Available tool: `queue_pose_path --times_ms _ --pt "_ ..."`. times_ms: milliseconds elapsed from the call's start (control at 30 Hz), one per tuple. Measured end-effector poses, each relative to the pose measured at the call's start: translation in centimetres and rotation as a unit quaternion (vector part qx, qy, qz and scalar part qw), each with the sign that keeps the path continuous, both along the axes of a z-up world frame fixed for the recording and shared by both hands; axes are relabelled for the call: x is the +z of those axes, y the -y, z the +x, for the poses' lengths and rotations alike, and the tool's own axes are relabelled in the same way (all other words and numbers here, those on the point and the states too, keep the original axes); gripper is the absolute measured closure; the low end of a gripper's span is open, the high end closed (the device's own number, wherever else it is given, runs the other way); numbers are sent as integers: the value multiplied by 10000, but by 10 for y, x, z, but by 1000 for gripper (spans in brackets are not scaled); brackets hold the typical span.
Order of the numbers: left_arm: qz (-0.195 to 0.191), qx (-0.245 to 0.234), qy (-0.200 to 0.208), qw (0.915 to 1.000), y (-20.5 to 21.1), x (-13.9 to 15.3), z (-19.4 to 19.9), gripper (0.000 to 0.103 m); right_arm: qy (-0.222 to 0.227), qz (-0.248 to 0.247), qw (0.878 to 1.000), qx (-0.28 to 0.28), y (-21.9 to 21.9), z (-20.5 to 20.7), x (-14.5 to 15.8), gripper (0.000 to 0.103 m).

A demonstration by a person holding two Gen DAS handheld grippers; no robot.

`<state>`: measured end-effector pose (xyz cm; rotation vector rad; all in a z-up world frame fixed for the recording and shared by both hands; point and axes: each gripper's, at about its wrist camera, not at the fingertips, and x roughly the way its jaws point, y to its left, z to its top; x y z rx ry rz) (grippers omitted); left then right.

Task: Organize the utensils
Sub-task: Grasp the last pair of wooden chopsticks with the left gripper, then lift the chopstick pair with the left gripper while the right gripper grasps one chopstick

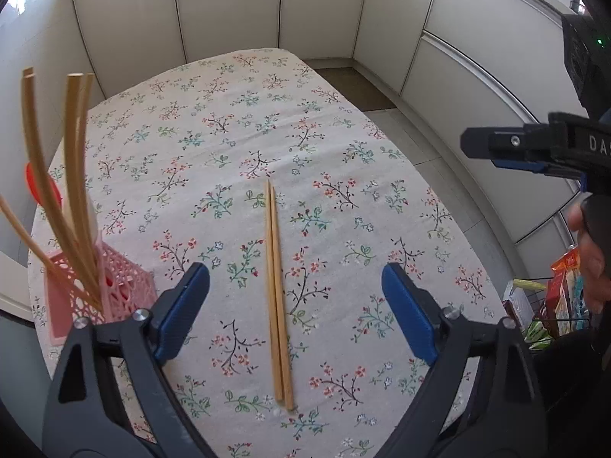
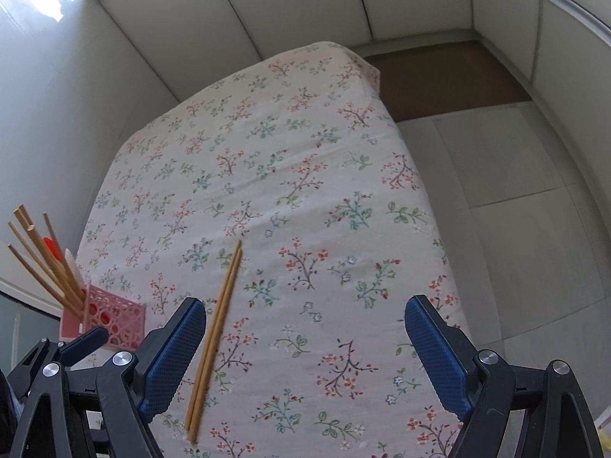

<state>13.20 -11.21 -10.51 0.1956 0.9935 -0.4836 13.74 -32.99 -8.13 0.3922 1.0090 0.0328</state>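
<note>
A pair of wooden chopsticks (image 1: 277, 294) lies side by side on the floral tablecloth (image 1: 229, 133), lengthwise between my left gripper's open blue fingers. My left gripper (image 1: 296, 307) is open and empty above them. A pink lattice utensil holder (image 1: 114, 290) stands at the left with several chopsticks (image 1: 72, 175) and a red utensil in it. In the right wrist view the pair (image 2: 215, 337) lies just right of the left finger, and the holder (image 2: 110, 316) is at the far left. My right gripper (image 2: 305, 358) is open and empty; it also shows at the right edge of the left wrist view (image 1: 534, 145).
White cabinet fronts (image 1: 229, 7) surround the table on the far and right sides. A wire basket with packaged food (image 1: 561, 297) sits at the right beyond the table edge. Tiled floor (image 2: 515, 191) lies to the right of the table.
</note>
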Motion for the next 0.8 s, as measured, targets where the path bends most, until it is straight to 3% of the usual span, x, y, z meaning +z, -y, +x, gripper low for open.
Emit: queue_pose_path --times_ms 100,267,367,567,800 --pt "-1 92 -115 9999 5 -11 19 26 -179 -17 9998 -129 12 5 -12 14" --pt "-145 284 -485 9983 8 -35 55 62 -470 61 9986 -253 25 17 -32 14" --pt "-300 402 -787 9956 8 -50 73 78 -590 116 9979 -231 26 23 -39 14" --pt "-350 516 -975 9933 13 -70 94 90 -763 139 9970 -23 17 34 -50 14" --pt "-183 513 -1080 9927 23 -86 106 92 -813 88 9966 67 14 39 -55 14"
